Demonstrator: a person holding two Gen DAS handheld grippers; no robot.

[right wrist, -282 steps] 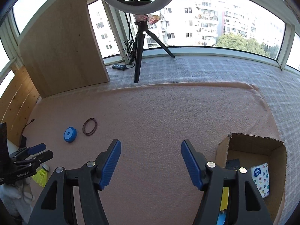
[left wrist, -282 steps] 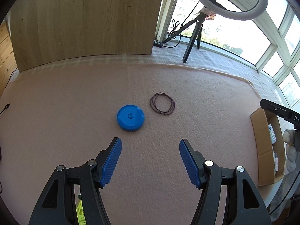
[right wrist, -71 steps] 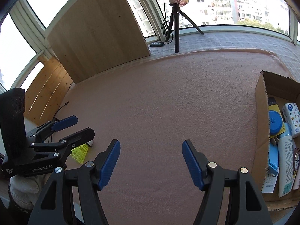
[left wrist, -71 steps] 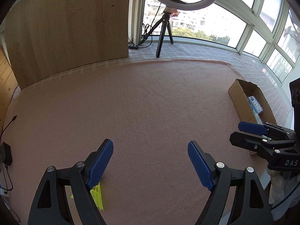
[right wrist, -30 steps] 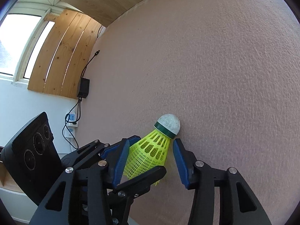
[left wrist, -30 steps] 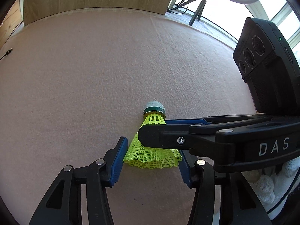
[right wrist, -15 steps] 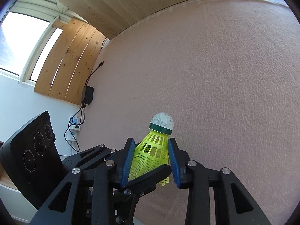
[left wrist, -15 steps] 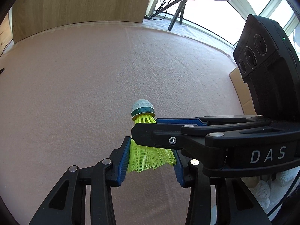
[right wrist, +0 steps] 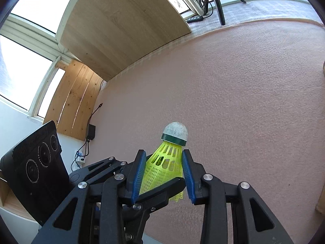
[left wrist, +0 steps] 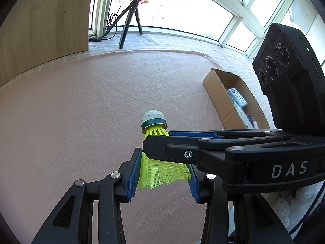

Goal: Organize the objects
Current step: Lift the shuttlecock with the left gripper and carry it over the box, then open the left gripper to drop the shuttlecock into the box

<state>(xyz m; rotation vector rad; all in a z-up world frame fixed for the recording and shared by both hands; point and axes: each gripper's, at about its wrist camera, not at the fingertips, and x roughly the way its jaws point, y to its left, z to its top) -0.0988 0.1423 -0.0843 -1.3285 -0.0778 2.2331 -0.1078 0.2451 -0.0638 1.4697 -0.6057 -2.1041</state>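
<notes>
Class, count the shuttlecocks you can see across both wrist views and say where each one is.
1. The yellow shuttlecock is clamped between the left tongs and right tongs, above the pink carpet.

I am working in a sunlit glazed balcony room of a home: a curved wall of white-framed windows [left wrist: 233,18], a pink carpet [left wrist: 81,101] over the floor, a pale wooden panel [right wrist: 126,30], and a black tripod [left wrist: 130,26] by the glass.
</notes>
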